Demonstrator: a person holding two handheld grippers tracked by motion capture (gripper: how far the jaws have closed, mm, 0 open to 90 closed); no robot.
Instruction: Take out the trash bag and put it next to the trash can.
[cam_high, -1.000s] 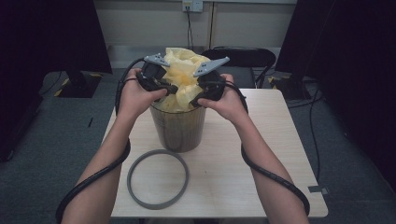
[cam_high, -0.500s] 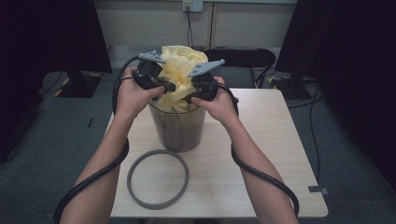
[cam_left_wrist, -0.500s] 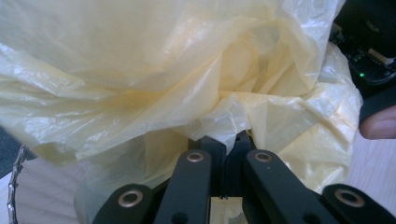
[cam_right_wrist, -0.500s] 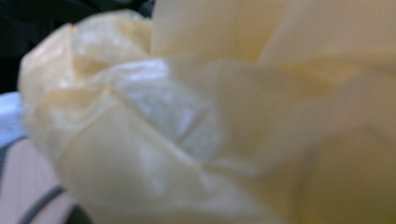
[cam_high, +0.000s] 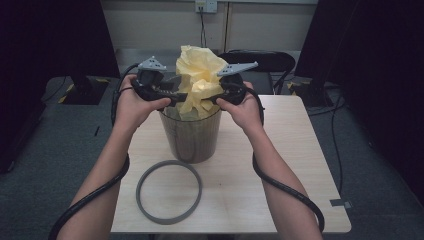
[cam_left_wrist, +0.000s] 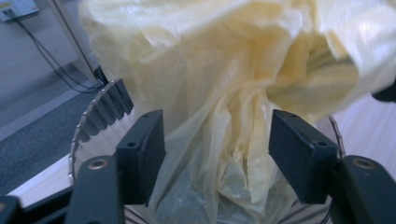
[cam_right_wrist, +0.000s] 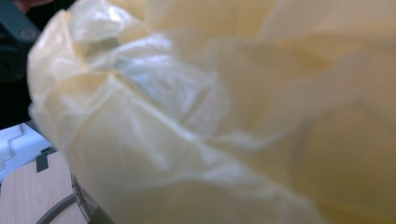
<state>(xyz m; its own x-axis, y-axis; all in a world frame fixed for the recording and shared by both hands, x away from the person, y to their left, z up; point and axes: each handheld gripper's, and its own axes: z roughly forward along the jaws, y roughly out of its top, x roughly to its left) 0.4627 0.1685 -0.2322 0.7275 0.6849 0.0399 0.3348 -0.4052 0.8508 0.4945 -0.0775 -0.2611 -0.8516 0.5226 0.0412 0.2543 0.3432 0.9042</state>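
I hold my left gripper (cam_left_wrist: 217, 154) released around the yellow bag (cam_high: 200, 80) (right gripper (cam_high: 220, 95): grip unclear) to seat it inside the bin (cam_high: 190, 135).

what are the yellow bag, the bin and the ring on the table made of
Yellow bag: thin, glossy, see-through plastic film, crinkled. Bin: likely grey plastic, with slatted walls. Ring: matte grey, probably plastic. Table: pale wood-grain top, perhaps laminate.
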